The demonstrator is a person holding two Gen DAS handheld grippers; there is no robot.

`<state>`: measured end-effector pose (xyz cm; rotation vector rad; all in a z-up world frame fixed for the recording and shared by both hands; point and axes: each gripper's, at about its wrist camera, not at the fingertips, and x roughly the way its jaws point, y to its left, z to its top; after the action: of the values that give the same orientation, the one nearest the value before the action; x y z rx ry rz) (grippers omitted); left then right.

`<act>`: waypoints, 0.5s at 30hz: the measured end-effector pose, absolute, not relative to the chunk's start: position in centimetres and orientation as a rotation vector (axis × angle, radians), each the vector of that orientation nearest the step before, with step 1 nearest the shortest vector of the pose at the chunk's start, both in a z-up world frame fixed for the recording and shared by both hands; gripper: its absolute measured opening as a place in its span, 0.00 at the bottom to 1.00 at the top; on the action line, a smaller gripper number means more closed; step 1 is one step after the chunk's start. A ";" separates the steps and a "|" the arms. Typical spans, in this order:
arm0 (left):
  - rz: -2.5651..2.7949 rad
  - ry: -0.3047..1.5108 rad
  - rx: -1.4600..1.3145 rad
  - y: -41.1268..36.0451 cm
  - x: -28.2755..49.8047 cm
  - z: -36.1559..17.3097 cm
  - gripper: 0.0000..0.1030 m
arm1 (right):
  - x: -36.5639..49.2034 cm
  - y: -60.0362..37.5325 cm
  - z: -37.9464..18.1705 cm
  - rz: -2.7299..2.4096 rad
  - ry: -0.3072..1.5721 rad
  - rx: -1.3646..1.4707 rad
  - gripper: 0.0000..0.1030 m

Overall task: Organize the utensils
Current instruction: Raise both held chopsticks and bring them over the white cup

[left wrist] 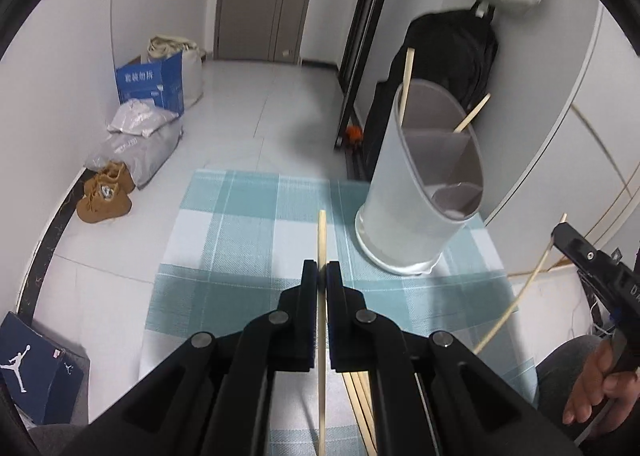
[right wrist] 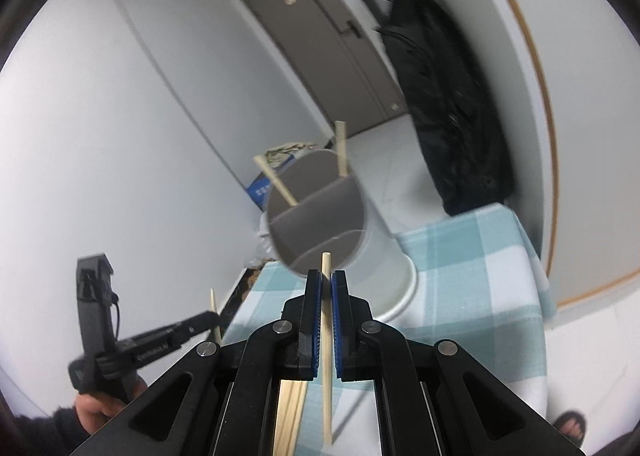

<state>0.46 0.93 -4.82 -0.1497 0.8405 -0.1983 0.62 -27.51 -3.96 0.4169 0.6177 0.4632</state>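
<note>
On the far left of the left wrist view, two blue shoe boxes (left wrist: 38, 370) stand on the floor. Behind them, by the wall, are a pair of brown shoes (left wrist: 105, 192), grey plastic bags (left wrist: 138, 138) and a blue carton (left wrist: 150, 82).

In the middle, the left tool (left wrist: 322, 270) is clenched on one wooden chopstick (left wrist: 322, 240). The stick passes between the two pads, and its tip rises above them. Under the tool lies a desk with a blue and white checked cloth (left wrist: 240, 216). More loose chopsticks (left wrist: 362, 396) lie on the cloth just below the tool, partly hidden by it.

To the right stands a white utensil holder (left wrist: 416, 192) on the cloth, with inner walls which divide it into compartments. Two chopsticks (left wrist: 406, 80) lean in its far compartment, apart from each other. Behind the holder hangs a black bag (left wrist: 452, 56).

At the right edge, a hand (left wrist: 596, 380) holds the right tool (right wrist: 327, 274). It is also clenched on a single chopstick (right wrist: 327, 336), and in the right wrist view this stick points toward the near rim of the holder, without touching it.
</note>
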 end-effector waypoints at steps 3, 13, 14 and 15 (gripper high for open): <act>-0.214 0.804 -0.154 0.9 -0.1 -4.2 0.00 | -0.1 -26.1 -3.0 0.476 0.591 0.359 0.04; -0.261 0.722 -0.166 1.3 -1.2 -2.5 0.00 | -1.4 -22.9 -1.7 0.518 0.573 0.275 0.04; -0.268 0.716 -0.164 1.3 -1.3 -2.2 0.00 | -1.5 -22.7 -1.5 0.521 0.571 0.270 0.04; -0.277 0.712 -0.163 1.2 -1.5 -1.9 0.00 | -1.5 -22.5 -1.4 0.524 0.569 0.267 0.04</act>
<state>-1.46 1.22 -1.93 -0.1626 0.7116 -0.2769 -1.54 -22.53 -1.39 0.2671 0.5689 0.5240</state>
